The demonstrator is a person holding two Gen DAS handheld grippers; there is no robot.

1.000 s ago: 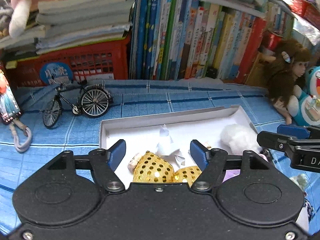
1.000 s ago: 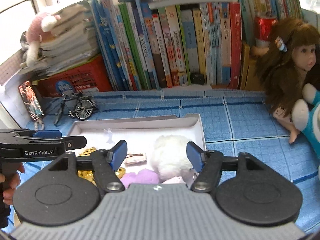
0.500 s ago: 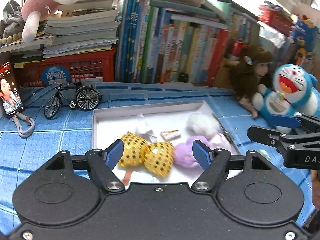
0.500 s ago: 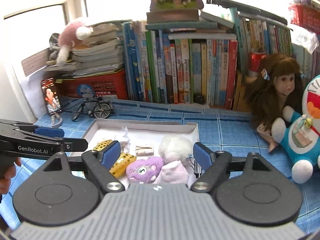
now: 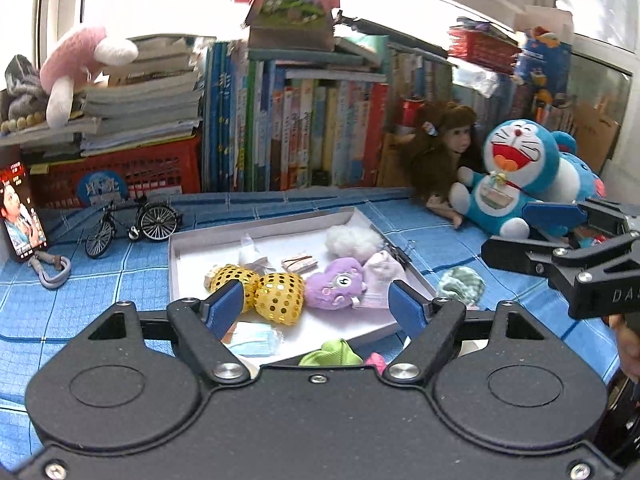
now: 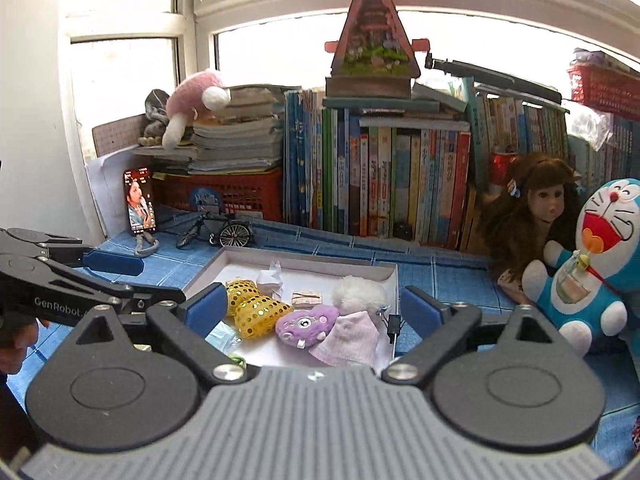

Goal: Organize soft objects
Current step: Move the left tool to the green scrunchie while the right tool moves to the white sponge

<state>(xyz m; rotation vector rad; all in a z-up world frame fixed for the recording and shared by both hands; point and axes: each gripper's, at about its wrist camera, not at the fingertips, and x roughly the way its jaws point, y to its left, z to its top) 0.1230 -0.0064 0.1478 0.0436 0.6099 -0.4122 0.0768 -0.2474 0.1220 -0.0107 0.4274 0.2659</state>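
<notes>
Both tools are held above the near edge of the shallow white box [image 5: 176, 264], which sits on the blue-tiled counter [image 5: 120, 288]. The left gripper [image 5: 316, 308] is spread wide with nothing between its blue pads, and the right gripper [image 6: 310, 308] is likewise wide and empty. Inside the box lie the gold sequined bow [image 5: 260, 290], the purple plush [image 5: 336, 290], a pale pink cloth [image 5: 382, 270], a white fluffy ball [image 5: 352, 240], a crumpled white tissue [image 5: 250, 252] and a light blue face mask [image 5: 256, 340]. Outside it, a green knitted piece [image 5: 460, 286] rests just beside the right wall, and a lime green cloth [image 5: 332, 354] with a pink scrap [image 5: 376, 360] lies at the near edge, partly hidden by the left tool's body. The step in hand is judged to be a pause between picks, with most soft things already gathered. For the next move, one of the loose pieces outside the box would need to be chosen, approached from above with the jaws kept wide, pinched gently and carried over the wall.
</notes>
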